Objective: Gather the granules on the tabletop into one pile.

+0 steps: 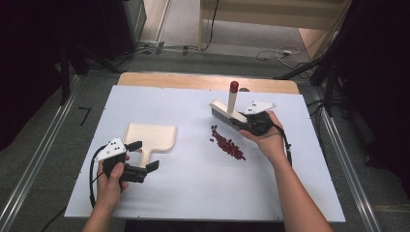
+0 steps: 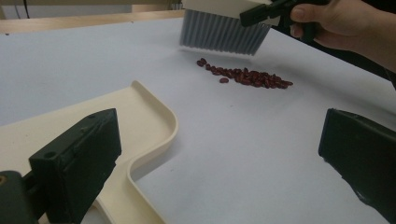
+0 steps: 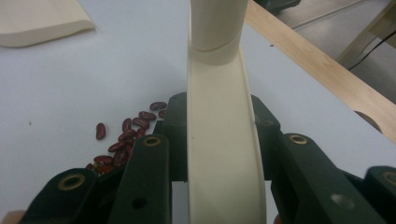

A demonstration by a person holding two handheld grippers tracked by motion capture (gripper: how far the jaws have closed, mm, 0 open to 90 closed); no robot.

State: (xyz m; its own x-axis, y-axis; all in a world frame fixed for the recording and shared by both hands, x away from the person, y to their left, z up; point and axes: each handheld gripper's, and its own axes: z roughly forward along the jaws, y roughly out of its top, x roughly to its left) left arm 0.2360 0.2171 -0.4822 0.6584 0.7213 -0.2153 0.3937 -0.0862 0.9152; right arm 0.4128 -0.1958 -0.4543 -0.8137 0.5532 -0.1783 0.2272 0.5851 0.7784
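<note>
The work in hand is sweeping a spill of red kidney beans into a dustpan, and it stands at the set-up stage: nothing has been swept yet. The right tongs are clamped on the cream back of a hand brush, its jaws pressed against both sides of it in the right gripper view, and they hold the brush just behind the far end of the bean line, grey bristles down and close above the tabletop. The beans lie in a slanting streak right of the middle, well apart from the dustpan, which rests flat on the left. The left tongs stand apart, straddling the dustpan's handle without pressing on it; one jaw hangs above the handle, the other clear to the side.

Next, I judge, the left tongs need to close on the handle and bring the pan's open lip up beside the beans, tilted so its edge meets the surface. Then the brush can draw the beans toward it in short strokes, lest they roll.
</note>
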